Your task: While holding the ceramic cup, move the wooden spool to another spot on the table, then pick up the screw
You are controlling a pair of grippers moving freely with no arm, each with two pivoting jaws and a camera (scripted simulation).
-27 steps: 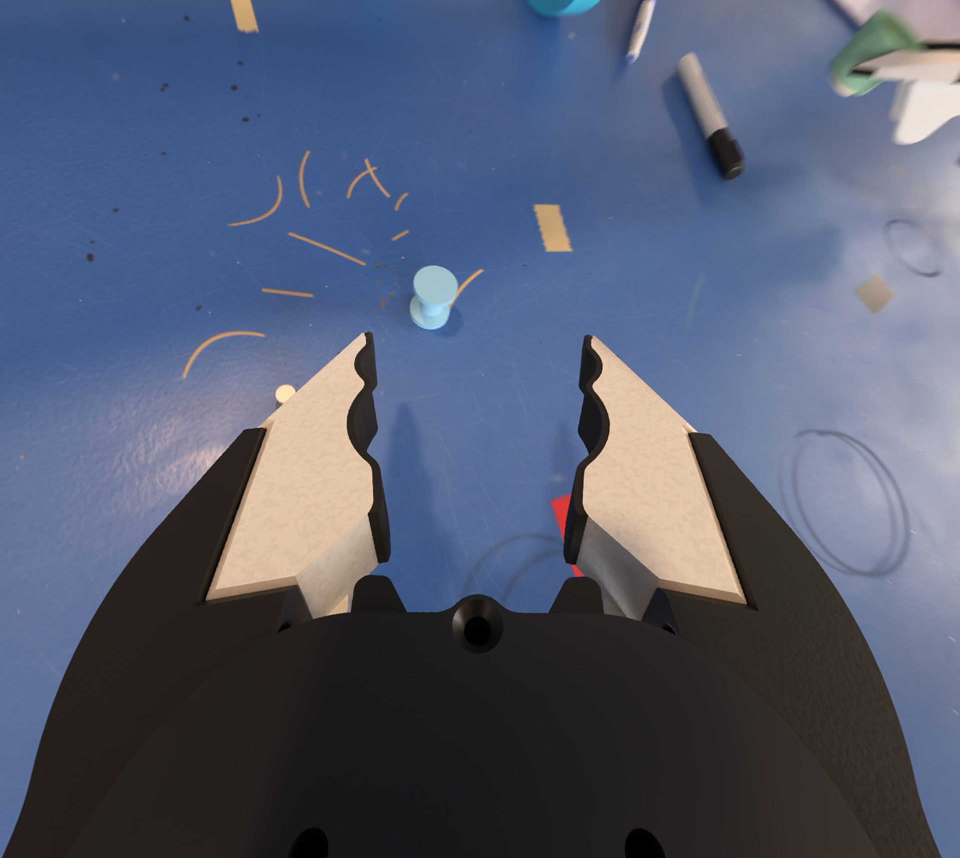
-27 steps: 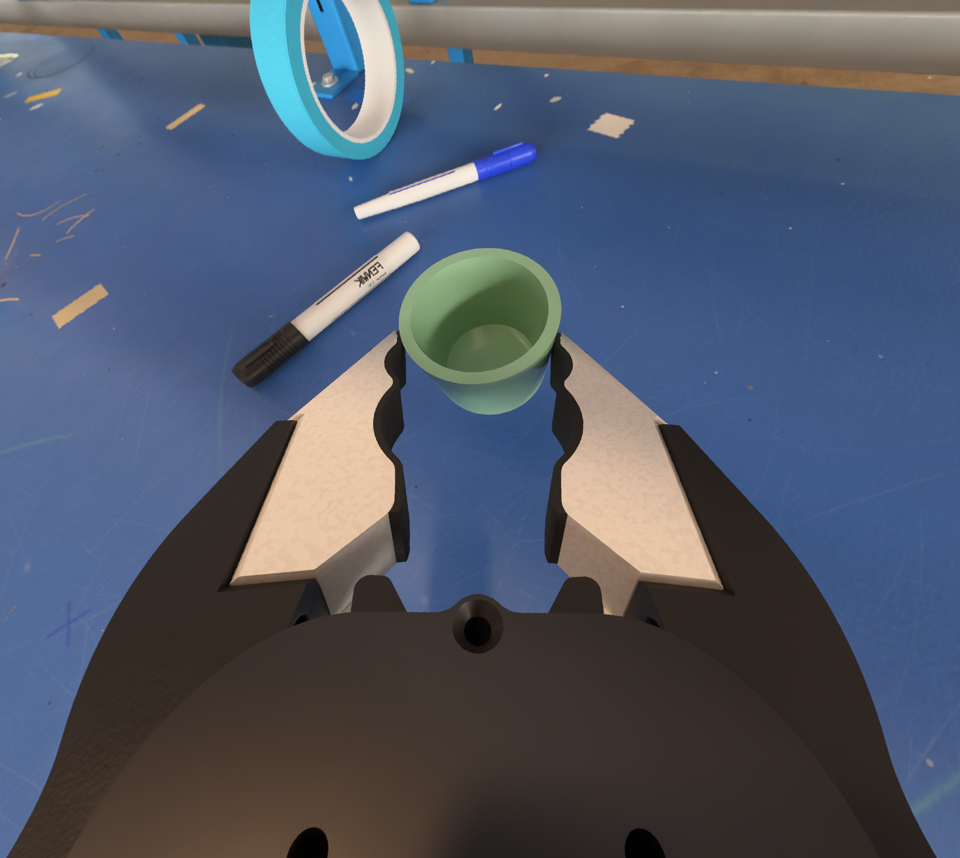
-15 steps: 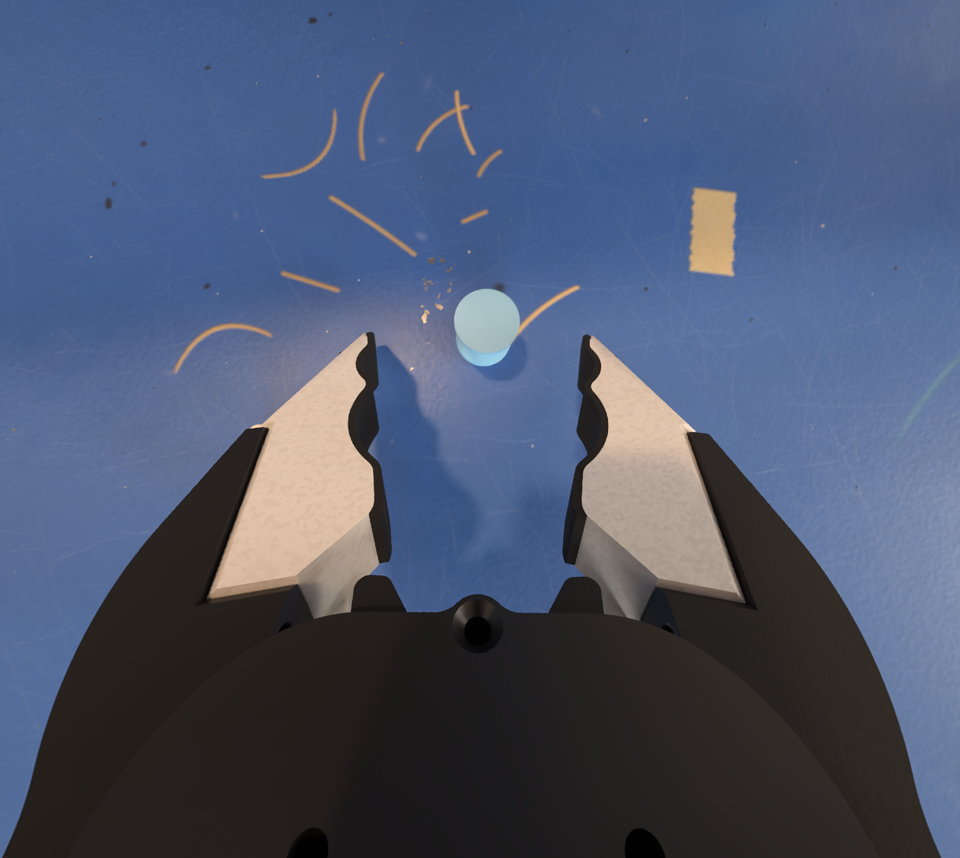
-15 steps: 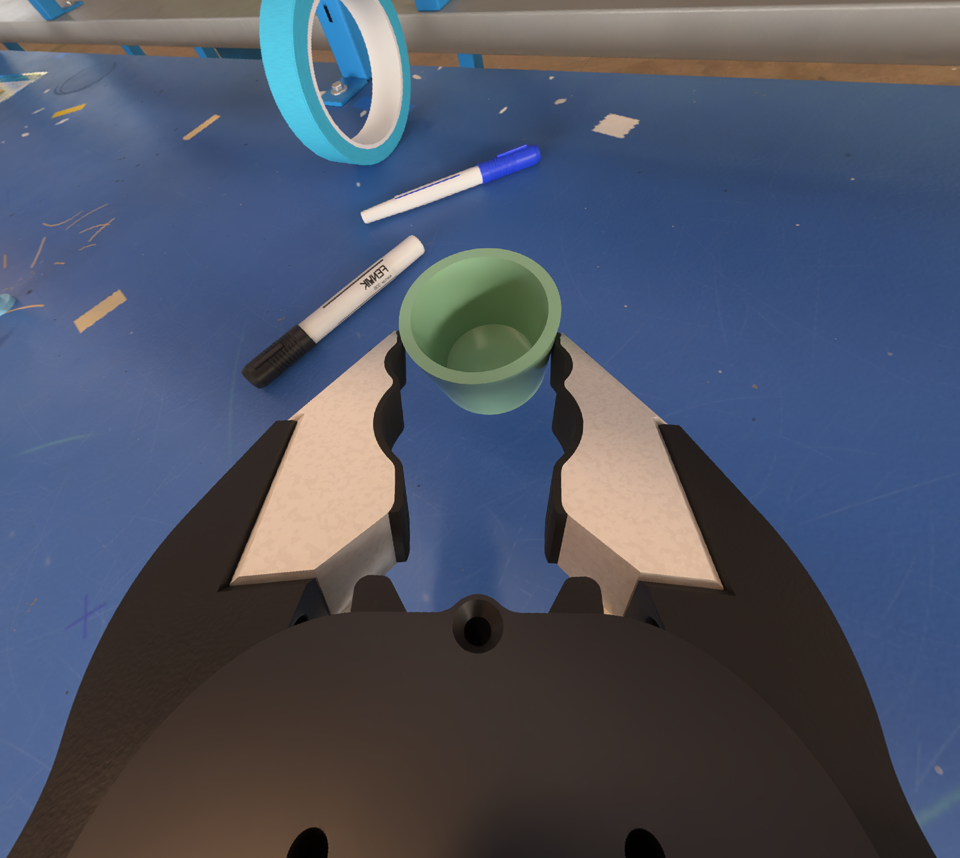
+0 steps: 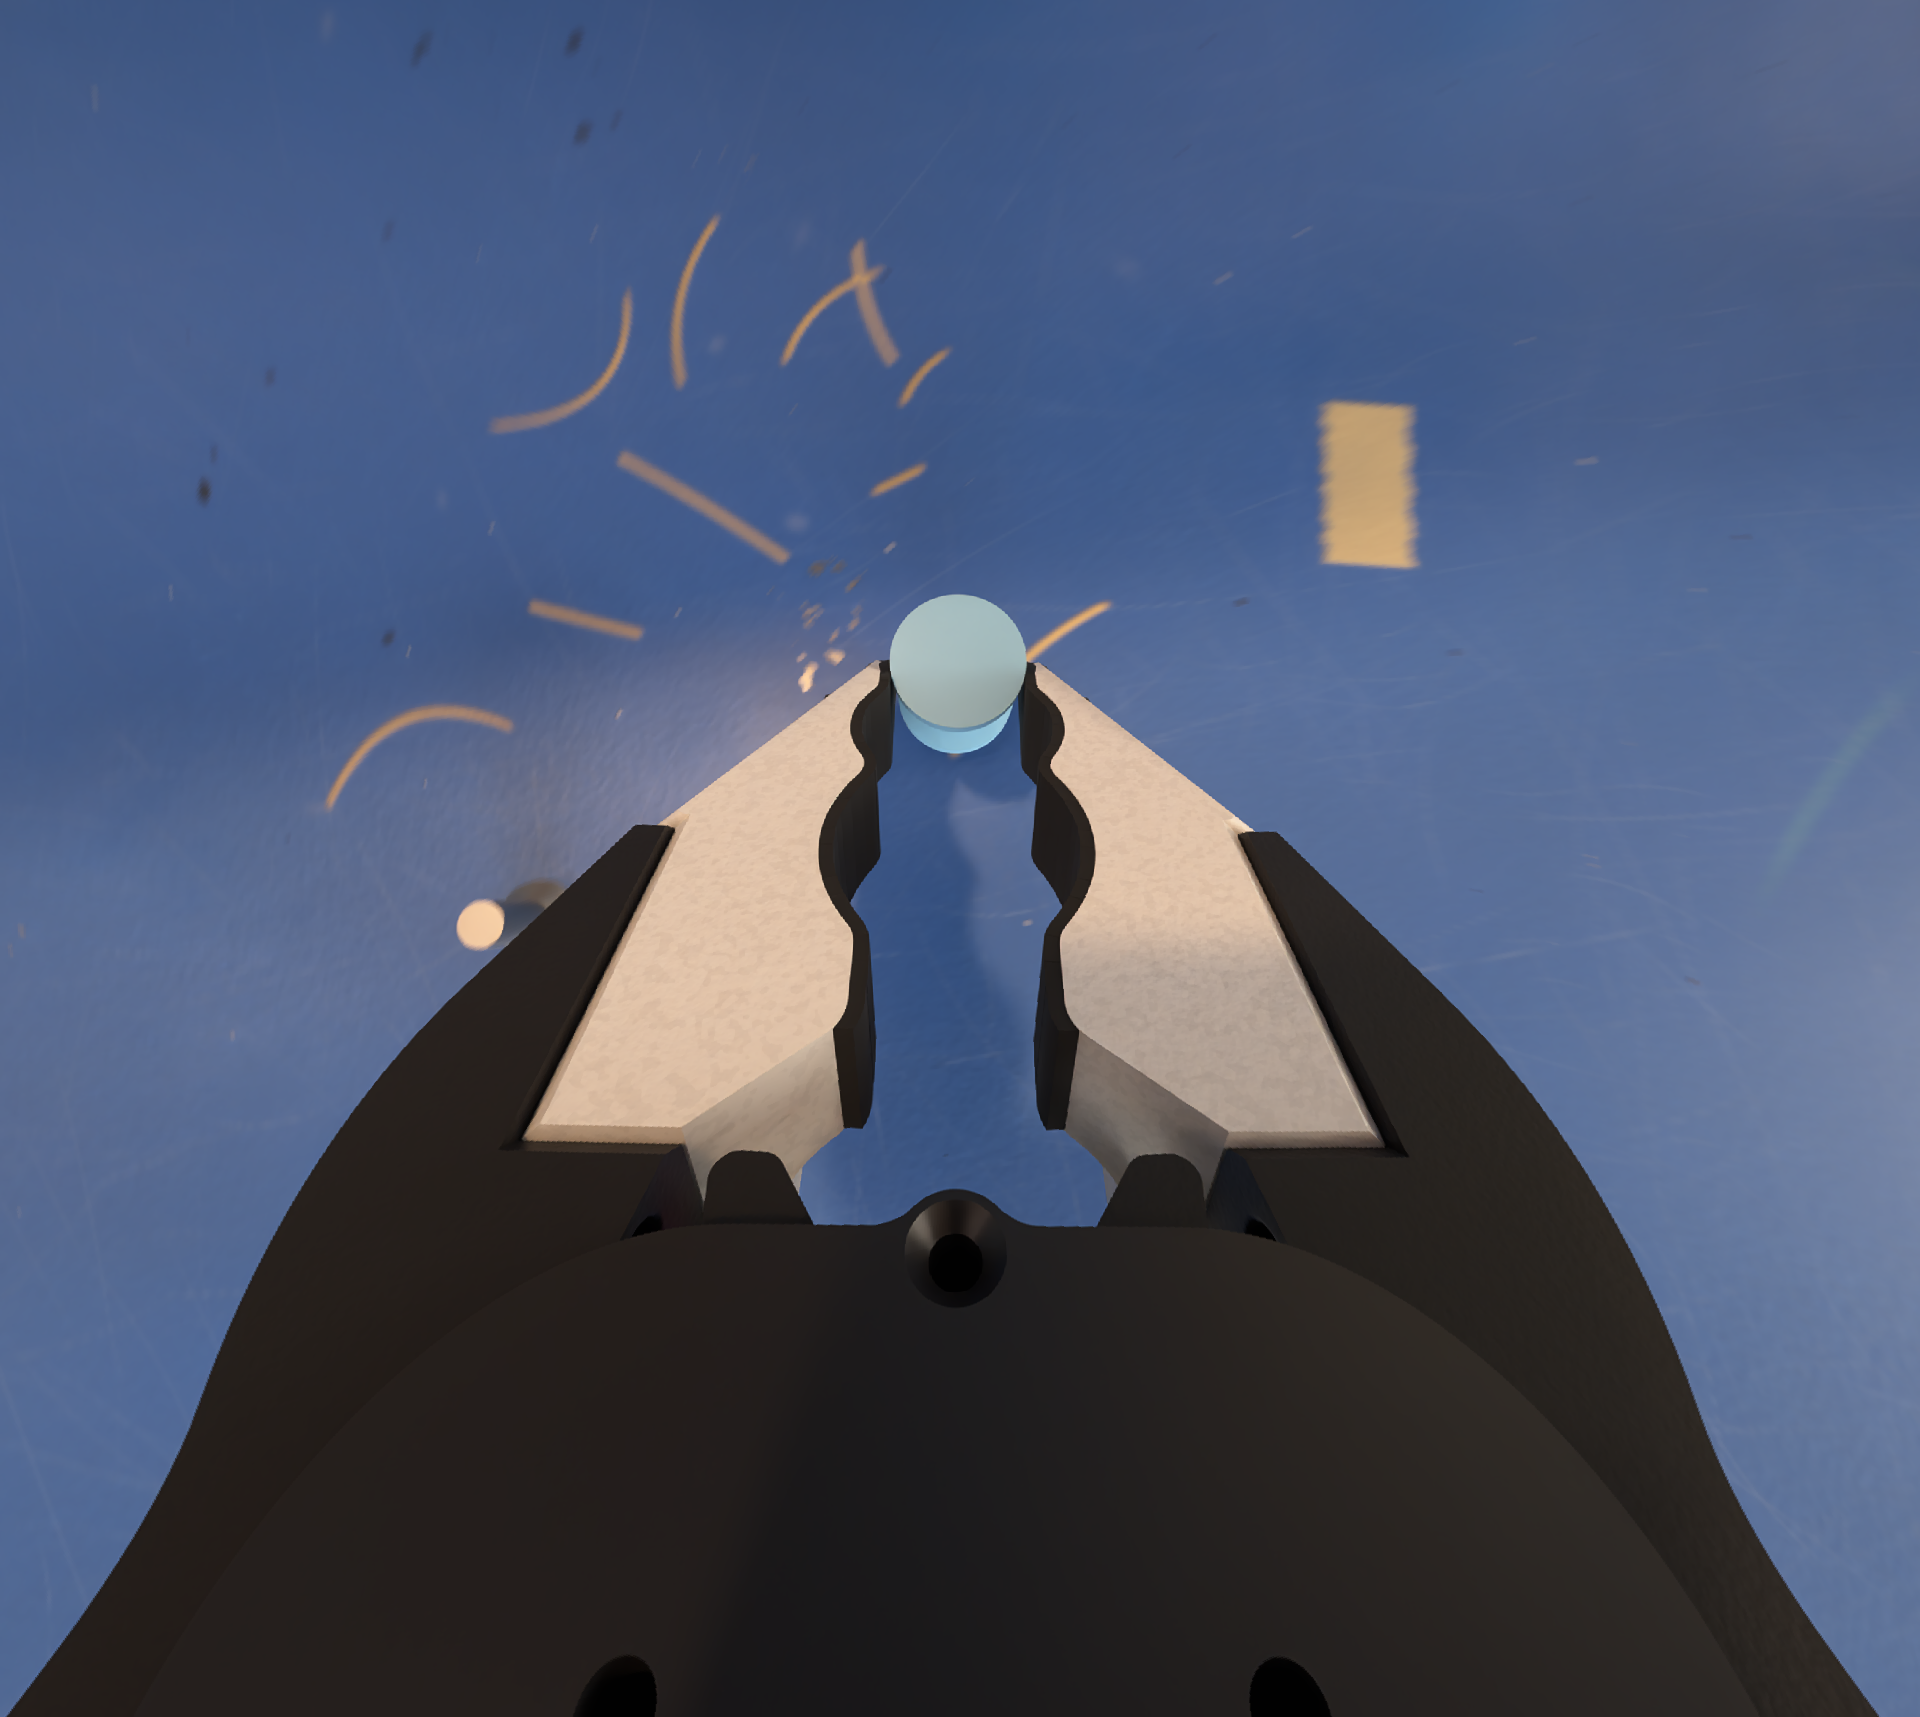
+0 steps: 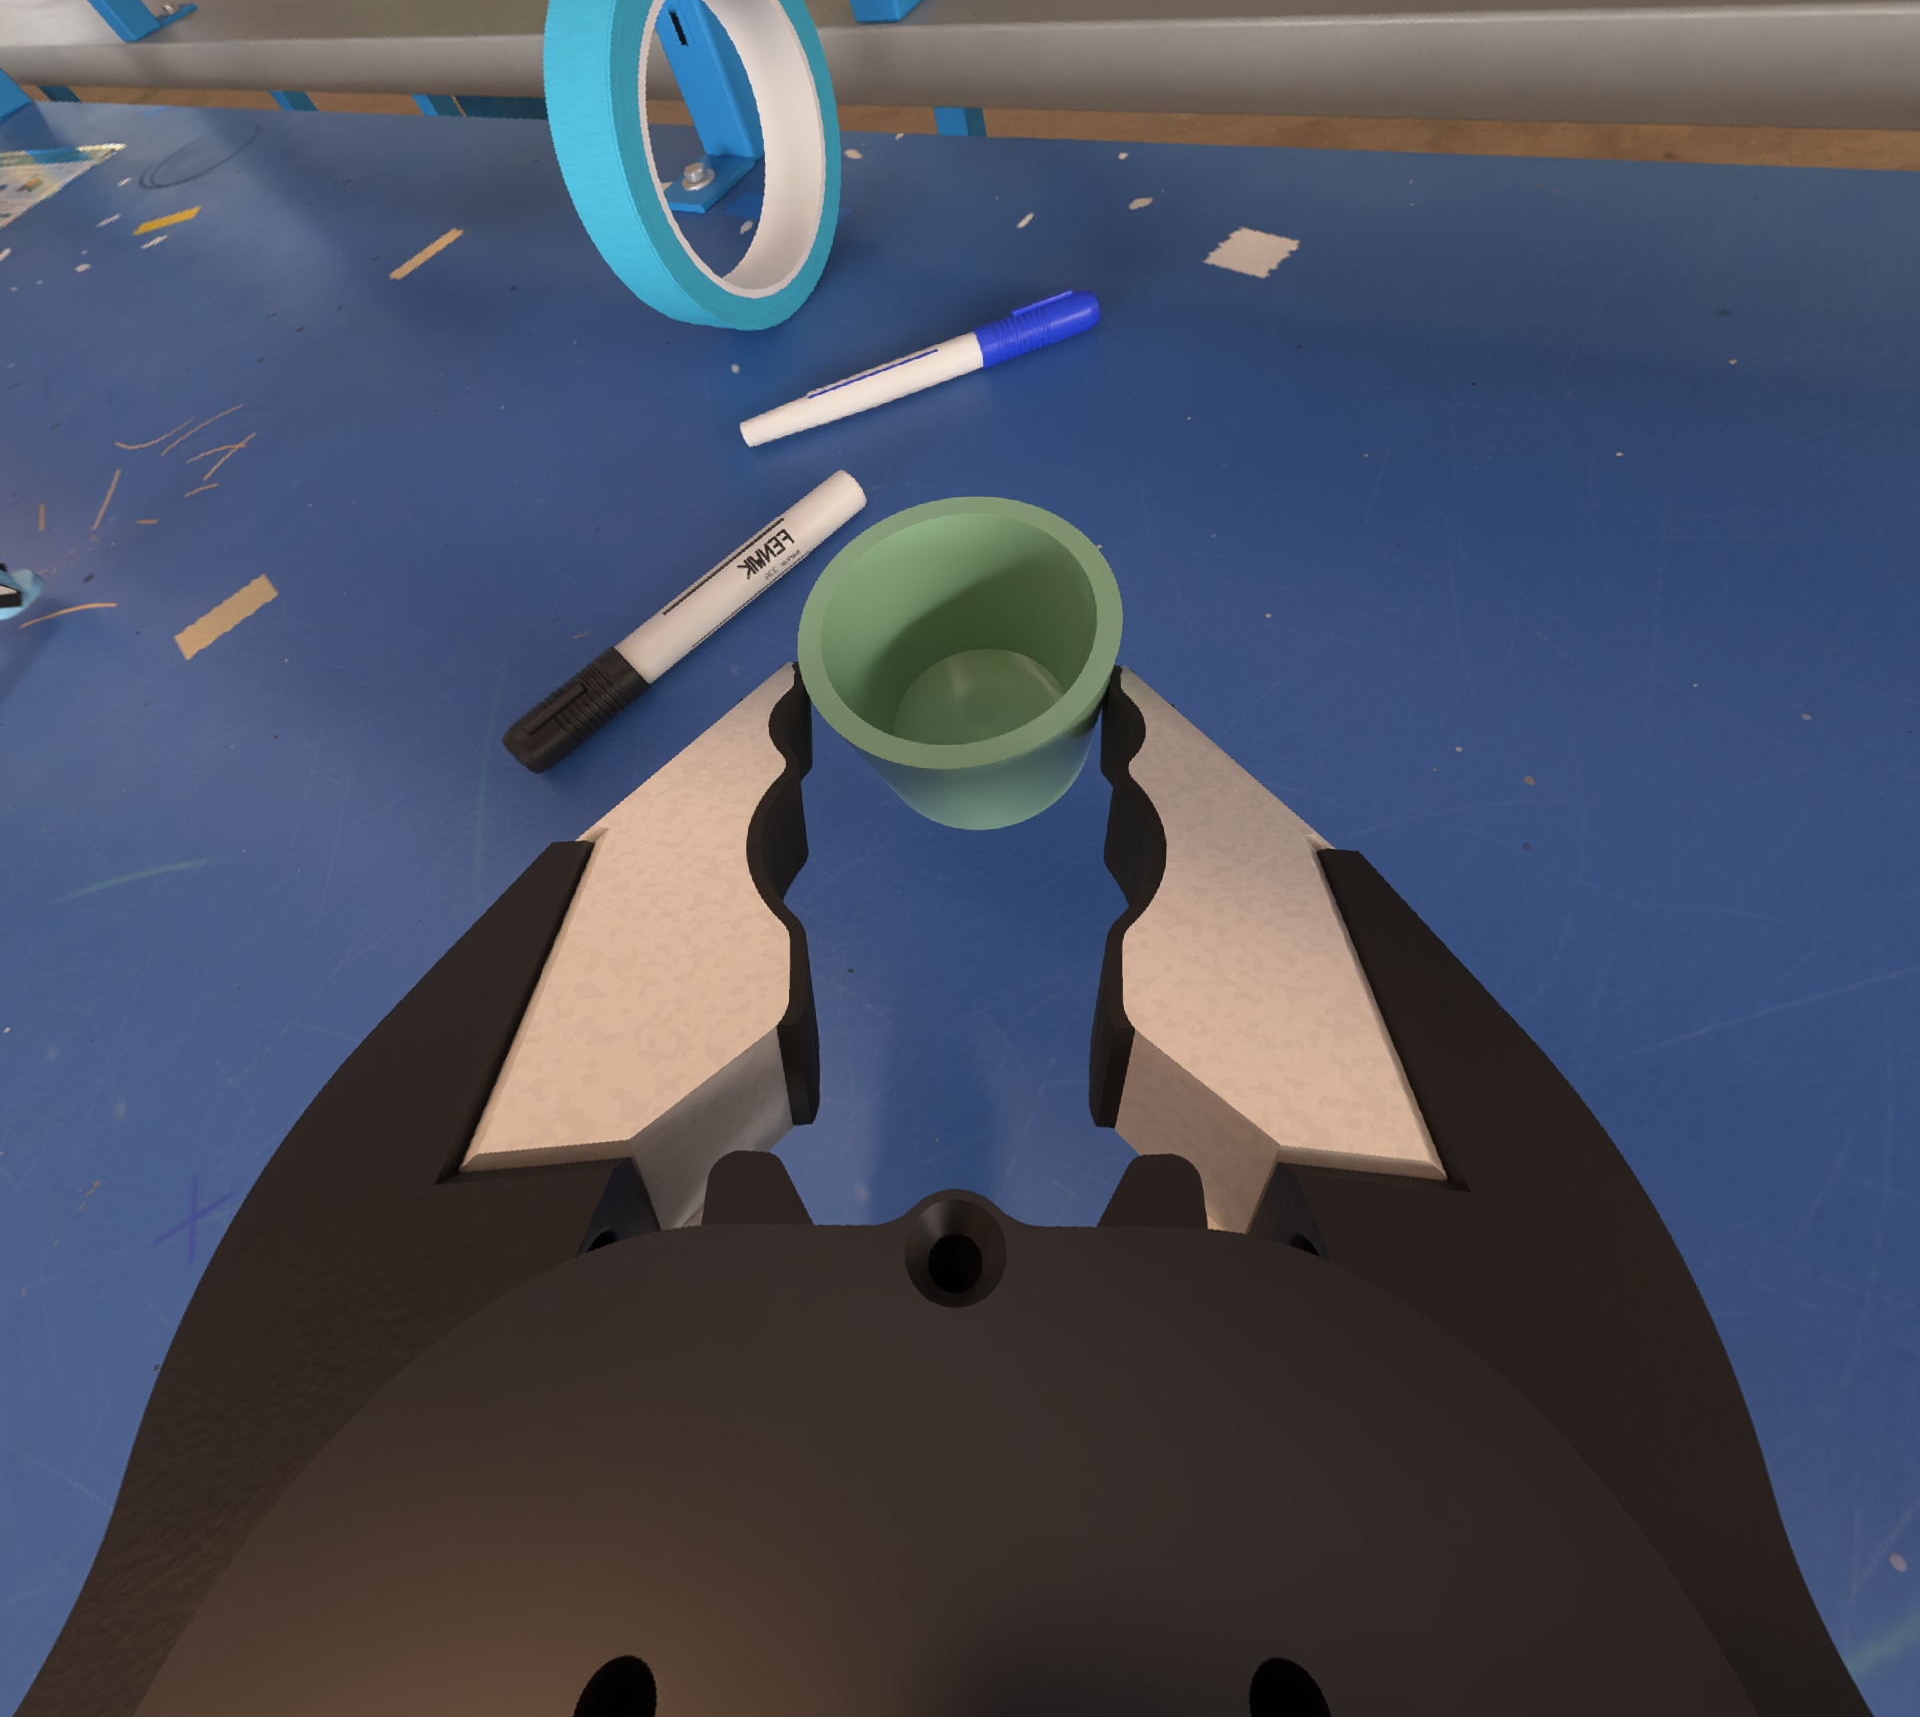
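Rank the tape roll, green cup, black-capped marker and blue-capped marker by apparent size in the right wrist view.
1. Tape roll, though it stands farther away.
2. Black-capped marker and green cup: unsure, the cup is nearer the camera.
3. Blue-capped marker, farther off.

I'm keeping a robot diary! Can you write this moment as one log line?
left gripper: shut on pale blue spool | right gripper: holding green cup off table | step: spool grasped, not moved

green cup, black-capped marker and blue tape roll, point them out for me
green cup (image 6: 1075, 597): right wrist view, on its far rim
black-capped marker (image 6: 727, 587): right wrist view, on its white barrel
blue tape roll (image 6: 582, 129): right wrist view, on its outer band
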